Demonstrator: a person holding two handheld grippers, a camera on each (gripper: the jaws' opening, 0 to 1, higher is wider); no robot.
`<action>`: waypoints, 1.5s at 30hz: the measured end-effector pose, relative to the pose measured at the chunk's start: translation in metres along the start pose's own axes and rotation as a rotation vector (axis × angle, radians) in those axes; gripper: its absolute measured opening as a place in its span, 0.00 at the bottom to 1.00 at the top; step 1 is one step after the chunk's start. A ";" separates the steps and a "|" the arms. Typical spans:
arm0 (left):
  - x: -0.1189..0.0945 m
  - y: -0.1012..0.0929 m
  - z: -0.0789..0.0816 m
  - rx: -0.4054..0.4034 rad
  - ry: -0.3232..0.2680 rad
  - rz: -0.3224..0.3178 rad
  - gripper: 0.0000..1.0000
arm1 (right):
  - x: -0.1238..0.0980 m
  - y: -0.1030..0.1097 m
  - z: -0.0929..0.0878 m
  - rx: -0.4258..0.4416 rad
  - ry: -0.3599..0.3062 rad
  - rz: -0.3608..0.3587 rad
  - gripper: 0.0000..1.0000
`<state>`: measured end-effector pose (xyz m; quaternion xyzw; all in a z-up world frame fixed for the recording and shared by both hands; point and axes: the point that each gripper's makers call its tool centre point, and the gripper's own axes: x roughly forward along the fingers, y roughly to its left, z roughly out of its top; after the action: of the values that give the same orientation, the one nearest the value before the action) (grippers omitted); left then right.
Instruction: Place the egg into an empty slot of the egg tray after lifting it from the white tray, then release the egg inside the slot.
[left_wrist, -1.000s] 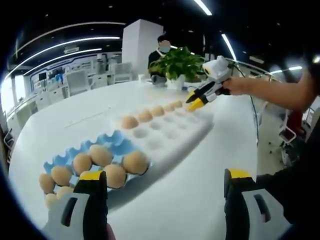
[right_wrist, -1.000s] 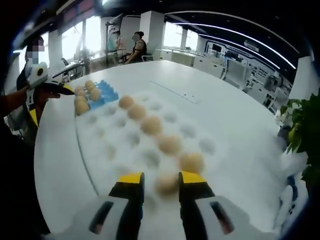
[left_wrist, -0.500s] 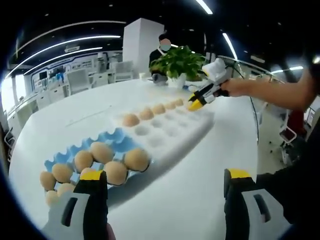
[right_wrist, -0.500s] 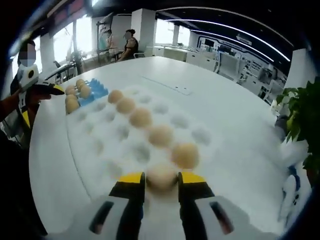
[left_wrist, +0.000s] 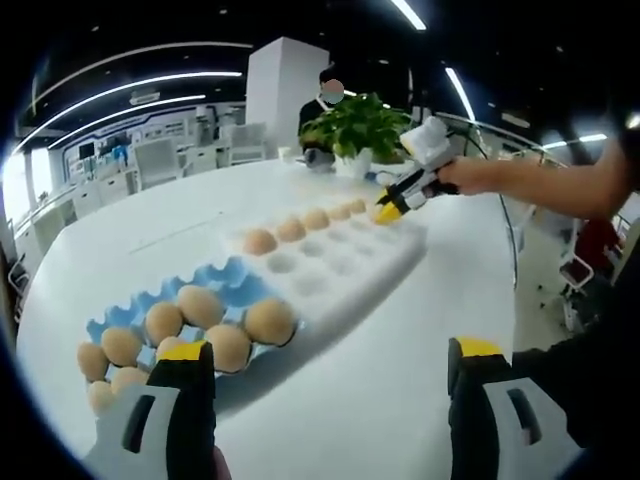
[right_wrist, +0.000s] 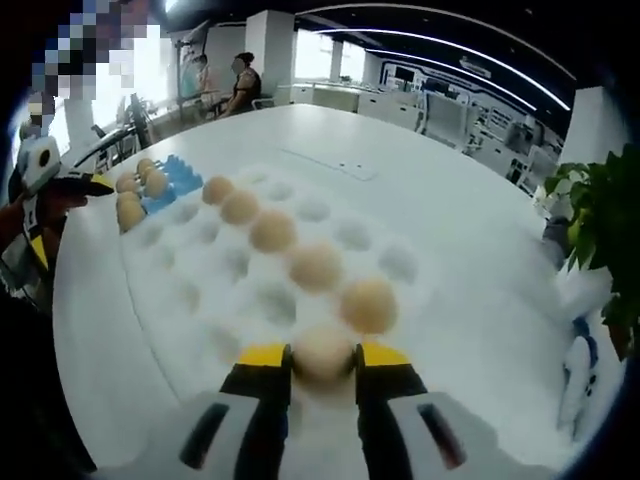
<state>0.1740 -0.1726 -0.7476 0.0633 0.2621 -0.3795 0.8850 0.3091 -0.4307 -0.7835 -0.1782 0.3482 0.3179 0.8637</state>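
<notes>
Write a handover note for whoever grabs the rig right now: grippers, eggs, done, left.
Right gripper: shut on the egg at the near end of the white tray.
Left gripper: open, holding nothing, hovering near the blue egg tray.
White tray: a row of five more eggs runs away from the held one; the other dimples are empty.
Blue egg tray: several eggs in it, open slots at the end toward the white tray.
Done: egg gripped; whether it has left its dimple is unclear.
Left: lift it, carry it to an empty blue slot, lower, release.
</notes>
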 end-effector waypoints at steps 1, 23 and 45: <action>0.000 0.000 0.001 -0.002 -0.006 -0.001 0.99 | 0.000 0.000 0.000 0.001 -0.005 0.002 0.25; -0.005 -0.001 0.000 -0.001 -0.015 0.009 0.98 | -0.032 0.033 0.018 0.020 -0.100 0.045 0.26; -0.007 0.002 -0.002 -0.013 -0.018 0.019 0.98 | -0.023 0.028 0.007 0.001 -0.037 0.045 0.28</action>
<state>0.1705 -0.1662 -0.7461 0.0569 0.2561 -0.3701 0.8912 0.2809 -0.4159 -0.7643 -0.1640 0.3362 0.3403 0.8627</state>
